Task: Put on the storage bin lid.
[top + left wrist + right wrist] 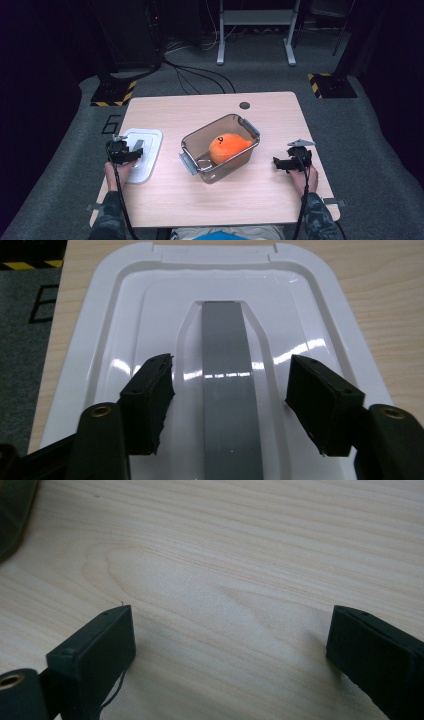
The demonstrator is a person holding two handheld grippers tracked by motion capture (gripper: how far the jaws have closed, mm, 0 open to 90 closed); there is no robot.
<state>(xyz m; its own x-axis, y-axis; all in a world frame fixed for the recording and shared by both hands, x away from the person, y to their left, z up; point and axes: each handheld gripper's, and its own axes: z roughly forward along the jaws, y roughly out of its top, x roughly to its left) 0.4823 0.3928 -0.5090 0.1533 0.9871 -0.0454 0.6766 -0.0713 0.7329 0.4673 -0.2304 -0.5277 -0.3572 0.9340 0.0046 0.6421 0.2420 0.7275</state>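
A white lid (145, 150) lies flat at the table's left side, with a grey handle strip (225, 330) running down its middle. My left gripper (134, 154) hovers low over this lid (125, 315). In the left gripper view, my left gripper (231, 361) has a jaw on each side of the grey strip, with gaps between pads and strip. A clear brown container (186, 142) stands at mid-table holding an orange plush toy (227, 146). My right gripper (276, 163) rests open to the right of the container, and in its own view my right gripper (230, 612) has bare wood between its jaws.
The light wooden table (210, 195) has a round cable hole (244, 105) near its far edge. A dark object's edge (12, 515) shows at the upper left of the right gripper view. Cables and stand bases sit on the grey floor beyond the table.
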